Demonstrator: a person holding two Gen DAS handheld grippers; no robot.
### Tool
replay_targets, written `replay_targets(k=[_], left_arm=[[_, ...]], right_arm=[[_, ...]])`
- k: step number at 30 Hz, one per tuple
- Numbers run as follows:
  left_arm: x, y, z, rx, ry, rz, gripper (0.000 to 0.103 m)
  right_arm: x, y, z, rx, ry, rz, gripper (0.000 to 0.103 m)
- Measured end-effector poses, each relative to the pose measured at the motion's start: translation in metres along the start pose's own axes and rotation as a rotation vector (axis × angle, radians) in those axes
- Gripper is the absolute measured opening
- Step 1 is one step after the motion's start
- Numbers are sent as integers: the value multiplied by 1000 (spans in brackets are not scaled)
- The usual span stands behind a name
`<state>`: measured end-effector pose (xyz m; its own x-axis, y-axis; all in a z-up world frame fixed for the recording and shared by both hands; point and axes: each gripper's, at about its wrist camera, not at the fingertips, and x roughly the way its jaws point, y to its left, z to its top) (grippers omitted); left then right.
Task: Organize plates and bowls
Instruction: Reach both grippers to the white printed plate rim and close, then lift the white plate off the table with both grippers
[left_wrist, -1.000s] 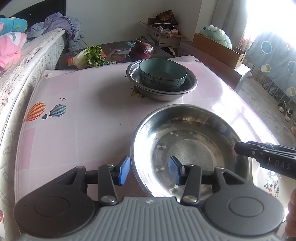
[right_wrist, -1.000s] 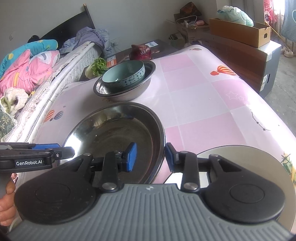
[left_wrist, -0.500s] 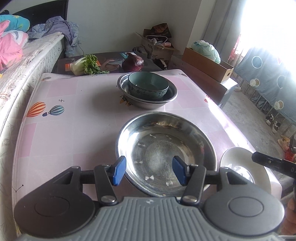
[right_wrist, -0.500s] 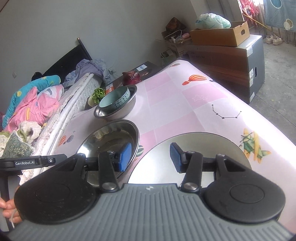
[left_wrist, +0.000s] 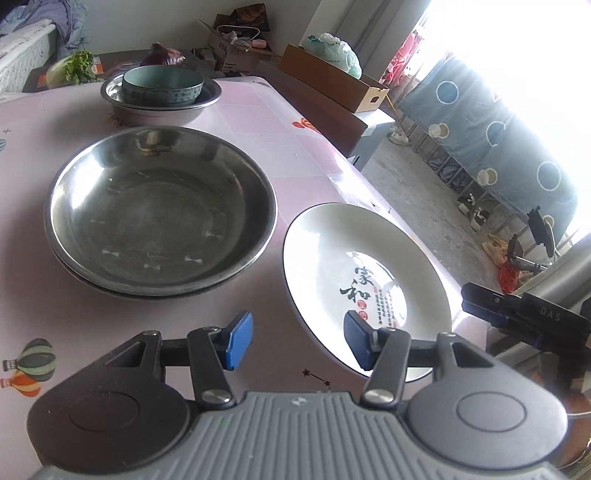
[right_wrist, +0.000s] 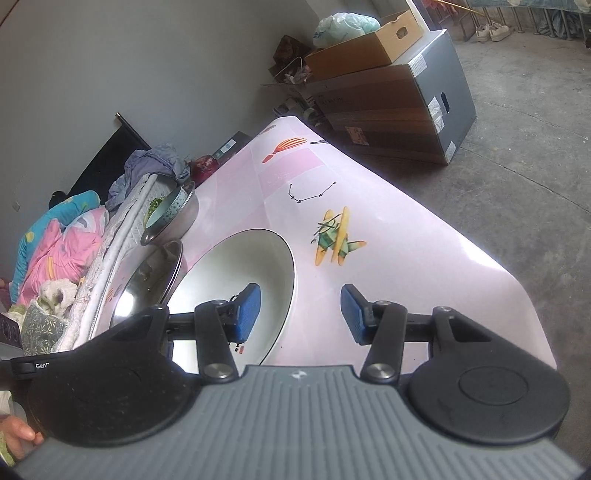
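A large steel basin (left_wrist: 162, 206) sits mid-table on a second steel dish; it also shows in the right wrist view (right_wrist: 147, 280). A white plate (left_wrist: 354, 273) with black calligraphy lies to its right near the table corner, also in the right wrist view (right_wrist: 243, 280). A teal bowl (left_wrist: 162, 86) sits inside a smaller steel basin (left_wrist: 162, 105) at the far end. My left gripper (left_wrist: 295, 341) is open and empty, hovering by the plate's near-left rim. My right gripper (right_wrist: 301, 314) is open and empty, its jaws either side of the plate's right rim. It shows at the right of the left wrist view (left_wrist: 517, 314).
The pink patterned table (right_wrist: 388, 236) ends close to the right of the plate. Cardboard boxes (right_wrist: 388, 92) stand beyond the far corner. A bed with bedding (right_wrist: 59, 251) runs along the table's left side. Lettuce (left_wrist: 74, 68) and a red cabbage (left_wrist: 166, 57) lie behind the bowls.
Both grippers have swung right from the large steel basin to the white plate. Both have opened wider. The right gripper has tilted and now straddles the plate's rim.
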<state>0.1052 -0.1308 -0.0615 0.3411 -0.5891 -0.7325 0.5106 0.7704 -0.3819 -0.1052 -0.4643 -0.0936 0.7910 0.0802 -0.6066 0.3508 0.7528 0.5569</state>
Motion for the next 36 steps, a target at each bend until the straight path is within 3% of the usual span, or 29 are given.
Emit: replay_targets(k=[7, 10, 13, 16, 19, 21, 36], left_arm=[[20, -6, -7, -24, 1, 9, 54], [28, -6, -6, -35, 8, 11, 48], [33, -7, -6, -31, 12, 18, 42], [36, -10, -5, -22, 6, 25, 27], [35, -13, -8, 1, 0, 41, 26], [33, -13, -9, 0, 4, 35, 22], [-3, 13, -41, -50, 61, -71, 23]], right_arm=[[28, -10, 8, -1, 35, 56, 48], [42, -5, 13, -26, 54, 53, 45], [55, 0, 17, -55, 80, 50, 38], [65, 7, 20, -84, 97, 43, 28], [69, 18, 20, -110, 115, 54, 22], [67, 28, 17, -163, 111, 11, 22], [33, 45, -22, -170, 166, 6, 24]])
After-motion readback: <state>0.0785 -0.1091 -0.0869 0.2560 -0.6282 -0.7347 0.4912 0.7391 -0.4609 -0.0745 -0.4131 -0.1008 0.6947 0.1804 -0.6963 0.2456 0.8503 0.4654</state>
